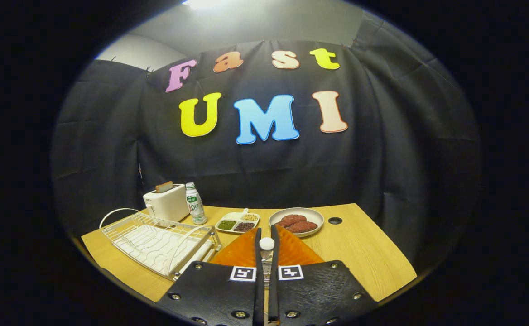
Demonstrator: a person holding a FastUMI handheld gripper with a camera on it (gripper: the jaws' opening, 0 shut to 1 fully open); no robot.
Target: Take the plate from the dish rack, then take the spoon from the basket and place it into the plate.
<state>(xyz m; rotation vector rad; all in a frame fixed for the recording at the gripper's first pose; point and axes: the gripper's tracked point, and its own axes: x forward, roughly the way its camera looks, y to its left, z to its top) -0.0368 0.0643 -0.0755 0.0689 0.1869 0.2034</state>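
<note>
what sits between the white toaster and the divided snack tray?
Gripper view: a clear plastic bottle stands between white toaster and divided snack tray. Gripper shut on white-tipped spoon.

place: staged kitchen booth | evidence: black cloth wall; toaster, dish rack on wooden table

Black cloth wall, wooden table

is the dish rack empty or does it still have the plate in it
Empty: the dish rack shows only bare wire slots. The orange plate lies under the gripper, shut on a spoon.
</note>
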